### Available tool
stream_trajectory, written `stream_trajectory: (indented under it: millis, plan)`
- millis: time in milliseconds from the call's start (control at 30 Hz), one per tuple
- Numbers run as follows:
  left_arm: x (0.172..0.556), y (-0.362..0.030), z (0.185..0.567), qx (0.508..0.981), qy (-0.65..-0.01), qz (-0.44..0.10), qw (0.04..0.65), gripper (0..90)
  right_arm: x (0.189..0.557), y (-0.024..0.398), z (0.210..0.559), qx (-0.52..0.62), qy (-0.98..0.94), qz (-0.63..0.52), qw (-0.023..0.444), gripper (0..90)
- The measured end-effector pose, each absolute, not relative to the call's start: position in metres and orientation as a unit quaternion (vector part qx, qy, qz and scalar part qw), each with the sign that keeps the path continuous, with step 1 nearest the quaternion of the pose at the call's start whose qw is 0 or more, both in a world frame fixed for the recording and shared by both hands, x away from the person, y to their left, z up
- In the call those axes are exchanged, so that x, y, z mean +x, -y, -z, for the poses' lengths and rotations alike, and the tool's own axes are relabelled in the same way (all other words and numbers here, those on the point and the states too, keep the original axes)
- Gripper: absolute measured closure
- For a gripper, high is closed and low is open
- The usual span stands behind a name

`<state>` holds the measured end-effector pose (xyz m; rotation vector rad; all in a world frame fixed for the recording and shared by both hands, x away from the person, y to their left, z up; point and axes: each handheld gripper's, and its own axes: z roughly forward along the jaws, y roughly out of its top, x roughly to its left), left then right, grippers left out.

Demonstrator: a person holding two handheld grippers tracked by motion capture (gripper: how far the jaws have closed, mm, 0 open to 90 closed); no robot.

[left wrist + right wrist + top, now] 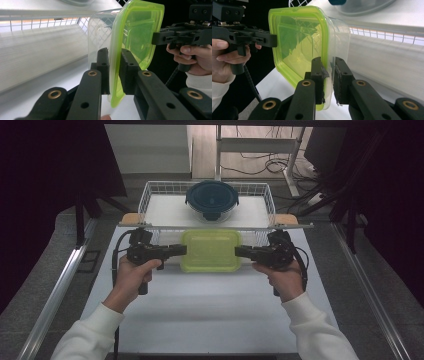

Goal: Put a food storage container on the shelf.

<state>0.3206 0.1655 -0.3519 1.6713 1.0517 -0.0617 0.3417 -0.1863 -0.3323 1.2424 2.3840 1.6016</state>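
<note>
Wire basket sits at the far end of the table w/ a round glass container, dark blue lid, inside it near the middle-back; basket's front rail runs just behind the held box, wooden handles at both ends. Clear rectangular container w/ lime-green lid is between the two grippers, just in front of the basket, lid facing up in the high view; can't tell if it's lifted or resting on the table. Long axis runs left-right, end to end between the grippers. Left gripper is clamped on the left edge of the lid rim, one jaw on each side of the rim. Right gripper is clamped the same way on the opposite edge. Each gripper view shows the other hand and gripper at the far edge of the lid. Table is white, metal rails along both sides; dark curtains left and right, cables on the floor beyond, grey floor.
</note>
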Motion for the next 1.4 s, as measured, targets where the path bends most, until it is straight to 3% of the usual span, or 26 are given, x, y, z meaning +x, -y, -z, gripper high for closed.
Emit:
stream_trajectory:
  millis: [1400]
  plan:
    - [0.363,-0.175,0.289,0.698,-0.428,0.020,0.573,80.2,0.378,0.181,0.266,0.381,-0.749,-0.541,0.025,79.0]
